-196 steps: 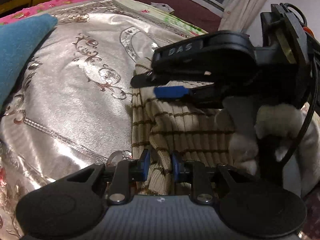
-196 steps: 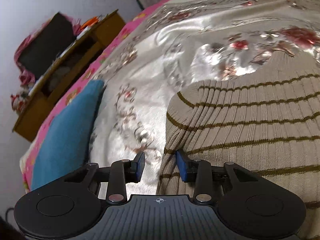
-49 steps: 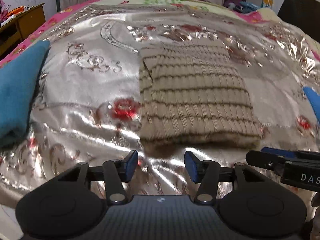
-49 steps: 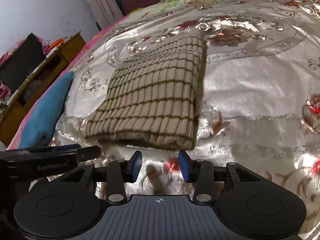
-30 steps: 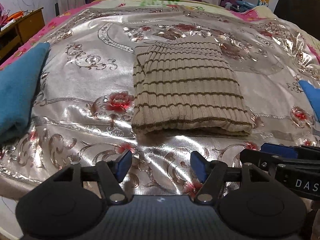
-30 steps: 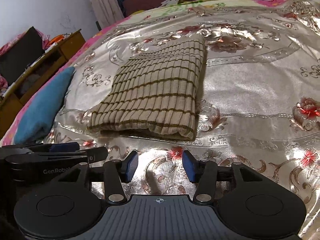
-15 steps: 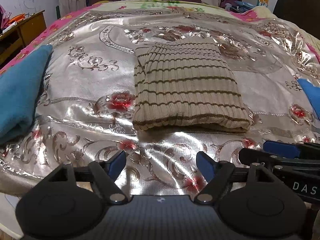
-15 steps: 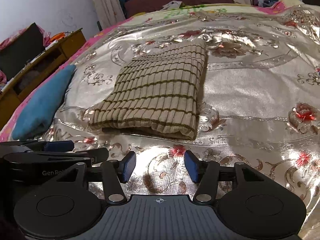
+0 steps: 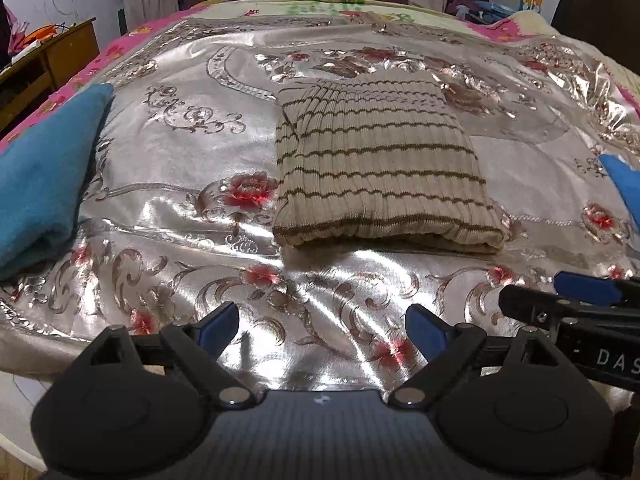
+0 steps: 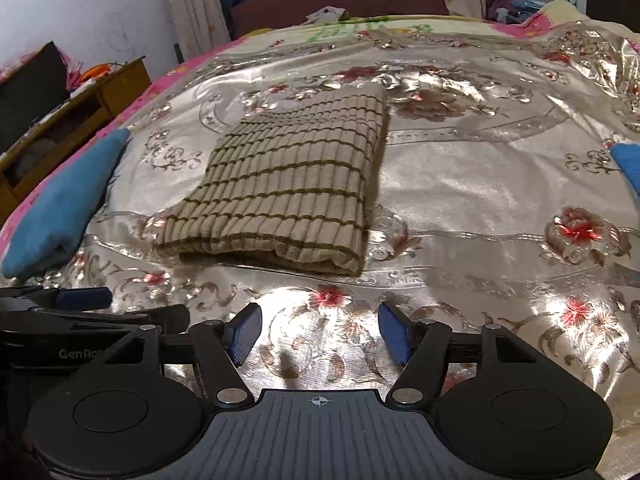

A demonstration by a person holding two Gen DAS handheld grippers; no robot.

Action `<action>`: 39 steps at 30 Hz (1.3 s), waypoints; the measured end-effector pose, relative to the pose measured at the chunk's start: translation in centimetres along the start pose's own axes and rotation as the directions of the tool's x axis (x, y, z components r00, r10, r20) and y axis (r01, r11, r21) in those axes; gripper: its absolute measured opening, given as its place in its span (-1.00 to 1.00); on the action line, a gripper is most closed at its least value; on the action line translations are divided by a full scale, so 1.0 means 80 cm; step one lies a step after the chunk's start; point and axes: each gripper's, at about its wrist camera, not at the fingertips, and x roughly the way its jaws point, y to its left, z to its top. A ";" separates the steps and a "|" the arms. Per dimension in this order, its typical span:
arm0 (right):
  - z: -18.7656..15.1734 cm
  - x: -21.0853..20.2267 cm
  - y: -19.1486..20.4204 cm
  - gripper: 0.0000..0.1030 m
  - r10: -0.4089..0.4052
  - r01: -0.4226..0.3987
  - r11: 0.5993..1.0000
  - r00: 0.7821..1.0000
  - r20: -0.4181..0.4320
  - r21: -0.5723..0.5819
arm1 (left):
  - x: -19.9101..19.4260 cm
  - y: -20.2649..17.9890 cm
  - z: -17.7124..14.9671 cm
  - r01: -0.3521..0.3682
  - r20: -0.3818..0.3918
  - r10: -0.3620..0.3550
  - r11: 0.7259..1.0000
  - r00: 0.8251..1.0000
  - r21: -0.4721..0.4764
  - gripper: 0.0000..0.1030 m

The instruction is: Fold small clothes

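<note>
Left tongs (image 9: 322,330) and right tongs (image 10: 320,332) opening wider than before, nothing between, hovering over bed's near edge. Folded striped sweater (image 9: 380,164) lying mid-bed on silver floral bedspread (image 9: 180,160); blue cloth (image 9: 44,168) at left edge.

A bed (image 9: 168,168) fills both views, dressed in a shiny silver bedspread (image 10: 480,184) with red flowers. At centre frame a folded striped sweater (image 9: 376,168) lies flat on it (beige, thin brown stripes). At the left edge rests a blue cloth (image 9: 44,172); another blue cloth (image 10: 628,164) peeks in at right.
</note>
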 end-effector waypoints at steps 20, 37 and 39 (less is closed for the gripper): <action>-0.006 -0.003 0.003 0.46 -0.026 0.026 1.000 1.000 -0.003 -0.011 | 0.000 0.003 -0.004 0.021 -0.002 -0.021 1.000 1.000 -0.019 0.92; -0.007 -0.005 -0.001 0.58 -0.049 0.049 0.999 0.999 -0.004 0.003 | -0.003 0.005 -0.006 0.018 -0.002 -0.018 0.999 1.000 -0.028 0.93; -0.007 -0.005 -0.002 0.59 -0.051 0.052 0.999 0.999 -0.006 0.008 | -0.003 0.005 -0.006 0.017 -0.002 -0.017 0.999 1.000 -0.027 0.93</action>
